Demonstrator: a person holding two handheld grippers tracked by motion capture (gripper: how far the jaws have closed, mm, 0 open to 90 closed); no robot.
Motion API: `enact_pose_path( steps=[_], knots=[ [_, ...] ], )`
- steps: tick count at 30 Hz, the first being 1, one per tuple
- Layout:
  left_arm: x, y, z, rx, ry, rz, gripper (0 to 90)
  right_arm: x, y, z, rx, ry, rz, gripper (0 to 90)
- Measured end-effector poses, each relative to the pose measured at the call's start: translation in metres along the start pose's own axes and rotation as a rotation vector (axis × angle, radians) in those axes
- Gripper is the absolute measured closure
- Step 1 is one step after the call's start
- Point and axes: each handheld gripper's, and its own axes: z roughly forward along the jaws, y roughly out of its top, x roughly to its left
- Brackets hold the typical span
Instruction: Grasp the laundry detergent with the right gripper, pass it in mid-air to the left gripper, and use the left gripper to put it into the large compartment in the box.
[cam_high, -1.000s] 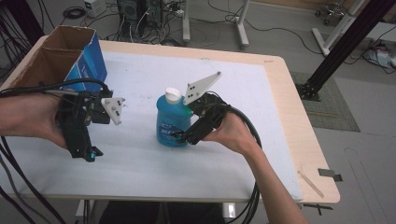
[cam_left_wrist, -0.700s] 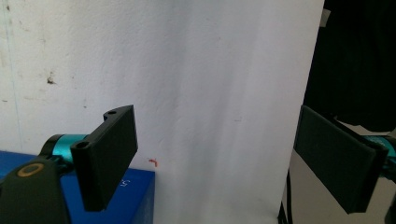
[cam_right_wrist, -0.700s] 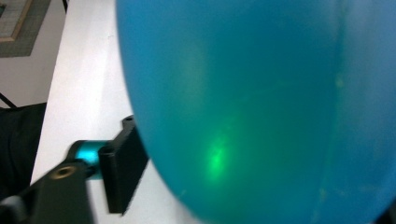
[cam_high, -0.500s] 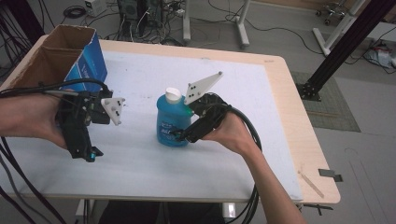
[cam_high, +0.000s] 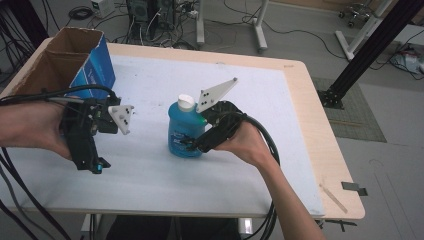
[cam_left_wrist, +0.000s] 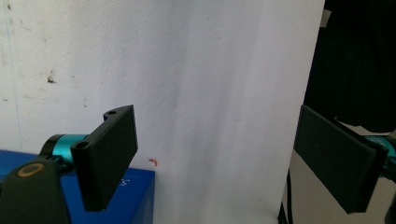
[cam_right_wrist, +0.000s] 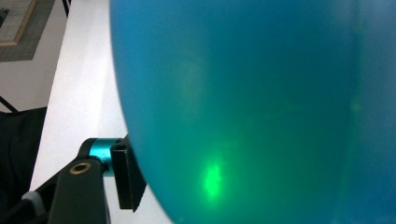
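High view, bottle: a blue bottle (cam_high: 184, 131) with a white cap stands upright near the middle of the white table cover (cam_high: 260, 105).
High view, right gripper: the right gripper (cam_high: 196, 144) reaches in level from the bottle's right, its jaws around the lower body. They have just been closing on it.
High view, left gripper: the left gripper (cam_high: 89, 159) is held off to the left, well apart from the bottle, near a blue-sided cardboard box (cam_high: 75, 62).
Left gripper view, jaws: the left gripper (cam_left_wrist: 233, 158) stands wide with nothing between its jaws, above the white cover and a blue box edge (cam_left_wrist: 135, 196).
Right gripper view, grip: the blue bottle (cam_right_wrist: 261, 107) is right up against the lens. One black pad (cam_right_wrist: 127, 177) presses its curved side; the other pad is hidden.
Risk, slip: the wall is round and smooth, so a low grip may let the bottle swivel or slide when lifted.
Risk, tipping: a tall, top-heavy bottle could topple if pushed sideways before the hold is firm.
Risk, squeeze: too hard a pinch might dent the plastic.
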Motion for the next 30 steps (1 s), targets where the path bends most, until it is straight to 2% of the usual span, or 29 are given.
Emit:
enact_pose_path(
  steps=[14, 30],
  knots=[
    [-0.0003, 0.0005, -0.0009, 0.002, 0.001, 0.001, 13.6, -0.0008, -0.0001, -0.0020, -0.020, -0.005, 0.005, 34.8],
    [-0.0007, -0.0010, -0.0012, 0.000, 0.004, 0.001, 13.6, -0.0016, -0.0008, 0.0007, -0.033, 0.016, 0.016, 37.8]
  ],
)
